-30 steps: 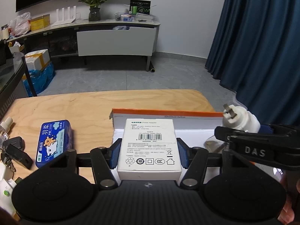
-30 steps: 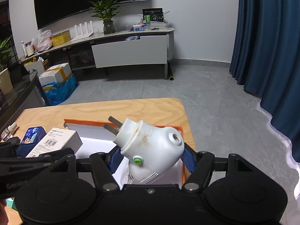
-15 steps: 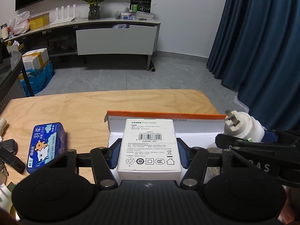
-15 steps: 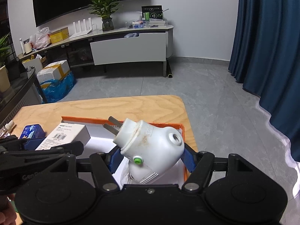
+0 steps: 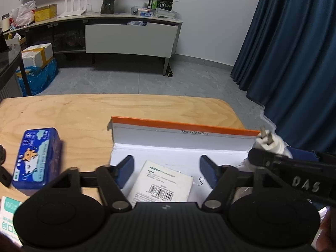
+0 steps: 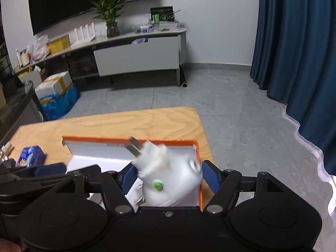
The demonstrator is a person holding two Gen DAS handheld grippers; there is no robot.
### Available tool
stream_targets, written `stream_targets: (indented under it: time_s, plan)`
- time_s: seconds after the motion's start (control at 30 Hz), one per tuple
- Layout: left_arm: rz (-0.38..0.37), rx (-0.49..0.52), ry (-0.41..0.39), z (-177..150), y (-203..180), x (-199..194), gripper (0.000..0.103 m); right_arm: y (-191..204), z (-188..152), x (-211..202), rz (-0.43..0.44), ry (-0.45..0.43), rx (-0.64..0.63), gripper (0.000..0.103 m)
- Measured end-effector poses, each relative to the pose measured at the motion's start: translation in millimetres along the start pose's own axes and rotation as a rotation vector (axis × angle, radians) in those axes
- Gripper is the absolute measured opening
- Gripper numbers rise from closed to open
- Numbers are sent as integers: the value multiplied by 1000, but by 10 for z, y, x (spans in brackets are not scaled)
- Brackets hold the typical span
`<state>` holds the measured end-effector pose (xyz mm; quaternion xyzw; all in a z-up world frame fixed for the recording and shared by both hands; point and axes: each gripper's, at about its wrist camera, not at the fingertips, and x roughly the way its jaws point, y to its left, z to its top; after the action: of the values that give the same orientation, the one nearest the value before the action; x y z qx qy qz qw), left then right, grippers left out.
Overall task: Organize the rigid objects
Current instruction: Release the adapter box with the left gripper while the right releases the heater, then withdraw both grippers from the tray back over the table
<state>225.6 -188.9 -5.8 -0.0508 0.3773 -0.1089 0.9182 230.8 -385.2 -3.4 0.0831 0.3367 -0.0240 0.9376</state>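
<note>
An orange-rimmed white box point(image 5: 184, 135) stands open on the wooden table. My left gripper point(image 5: 166, 169) is open above it, and the white adapter carton point(image 5: 161, 185) lies loose on the box floor below the jaws. My right gripper point(image 6: 168, 173) is open over the box's right end point(image 6: 196, 147). The white plug-in device point(image 6: 170, 173) sits blurred between its blue pads, with a gap on the right side. Its prongs also show in the left wrist view point(image 5: 267, 140).
A blue tissue pack point(image 5: 34, 157) lies on the table point(image 5: 84, 113) left of the box, also in the right wrist view point(image 6: 31, 156). A green-and-white packet point(image 5: 8, 212) and dark small items point(image 5: 3, 168) lie at the left edge. Floor lies beyond the table's far edge.
My left gripper has opened and the adapter carton has dropped into the box. My right gripper has opened too, and the plug-in device is slipping down, blurred.
</note>
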Motion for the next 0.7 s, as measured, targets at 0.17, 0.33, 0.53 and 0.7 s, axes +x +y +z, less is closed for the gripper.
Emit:
stream_targets:
  time_s: [0.17,0.33,0.53,0.7]
  plan:
    - [6,0,1,40,53,-179,86,-29,37,-143,38,-42,21,83]
    - [48,46,-9,12,70,-498,98,35,-25,-386,12,-96,3,85]
    - [75,66,5,-151,183,-825,103,48,-223,-674,-1,-69,53,87]
    - [97,36,11,-300,358,-1050,103,141,-400,-955,8,-61,75,89]
